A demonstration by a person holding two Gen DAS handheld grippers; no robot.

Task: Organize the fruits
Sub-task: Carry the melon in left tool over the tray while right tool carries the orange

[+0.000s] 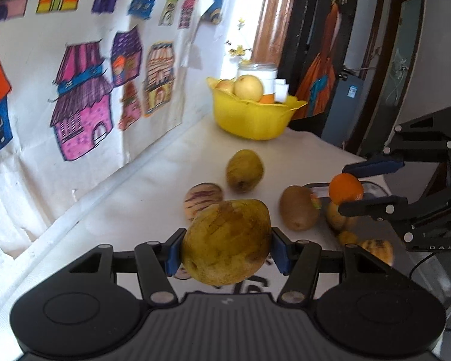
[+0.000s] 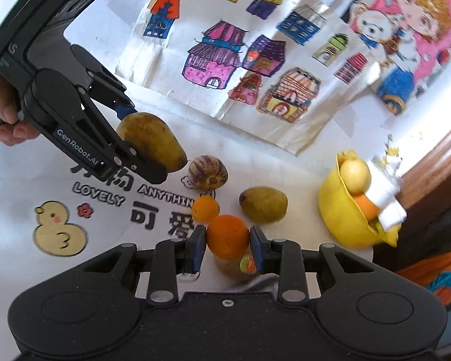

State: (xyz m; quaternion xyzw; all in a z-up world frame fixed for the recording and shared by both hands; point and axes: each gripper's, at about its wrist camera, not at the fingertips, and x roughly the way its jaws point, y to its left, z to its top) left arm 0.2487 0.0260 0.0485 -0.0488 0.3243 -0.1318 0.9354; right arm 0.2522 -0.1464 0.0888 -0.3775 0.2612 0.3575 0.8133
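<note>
A white cloth covers the table (image 1: 153, 186), printed with a yellow duck (image 2: 58, 228), a small red flower and black lettering. Along the left side a sheet of coloured house drawings (image 1: 84, 105) hangs against the wall; a poster of a cartoon child with a white dog (image 2: 406, 39) hangs beside it, seen from the right wrist camera.

The left gripper (image 1: 225, 254) has its jaws pinching a large brownish-green pear (image 1: 227, 240), held clear above the cloth; a hand (image 2: 7, 114) grips its handle. On the table beyond it lie a striped melon (image 1: 203, 200), a second pear (image 1: 245, 170) and a brown kiwi (image 1: 297, 212) — all apart from one another. At the far end stands a yellow bowl (image 1: 249, 117) holding pale apples and something orange, with a white jar and yellow flowers just behind it.

To the right, the right gripper (image 2: 228, 246) has its jaws pinching an orange (image 2: 228, 236), also lifted off the table. A smaller orange (image 2: 205, 208) lies near it on the cloth, and more yellowish fruit sits in a clear container (image 1: 375, 188) below the gripper at the table's right edge. Further right — a wooden doorframe, a dark painting of a figure in orange, and glass-panelled doors.
</note>
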